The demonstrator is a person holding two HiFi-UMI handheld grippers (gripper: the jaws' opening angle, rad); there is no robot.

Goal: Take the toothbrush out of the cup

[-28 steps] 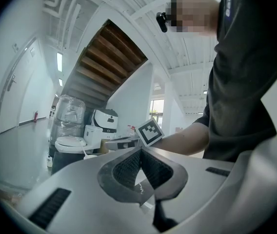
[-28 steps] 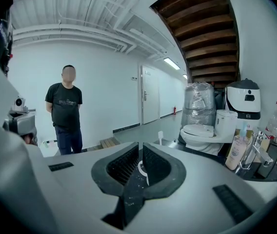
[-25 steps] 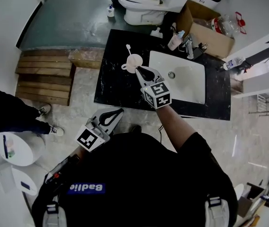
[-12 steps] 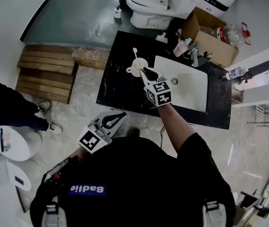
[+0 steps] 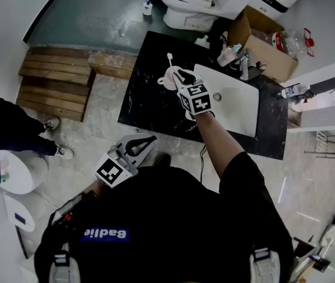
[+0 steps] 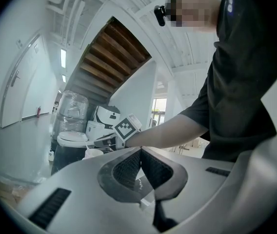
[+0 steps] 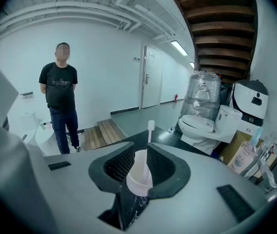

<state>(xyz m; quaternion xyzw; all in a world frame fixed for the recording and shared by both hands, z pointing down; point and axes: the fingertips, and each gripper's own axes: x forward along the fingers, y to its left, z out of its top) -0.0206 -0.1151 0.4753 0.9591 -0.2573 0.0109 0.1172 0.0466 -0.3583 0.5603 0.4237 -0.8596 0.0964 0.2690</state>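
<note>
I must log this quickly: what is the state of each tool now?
Left tool: closed, nothing in it.
Right tool: open, with the cup and its toothbrush showing between the jaws.

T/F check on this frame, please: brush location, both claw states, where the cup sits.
1. The toothbrush stands in the cup. True.
2. The right claw is shut on the toothbrush. False: its jaws are apart with the cup showing between them, and the brush stands free in the cup.
3. The left claw has its jaws together with nothing between them. True.
4. The cup sits inside the white sink basin. False: it stands on the black counter, to the left of the basin in the head view.
5. A toilet stands on the floor beyond the counter. True.
</note>
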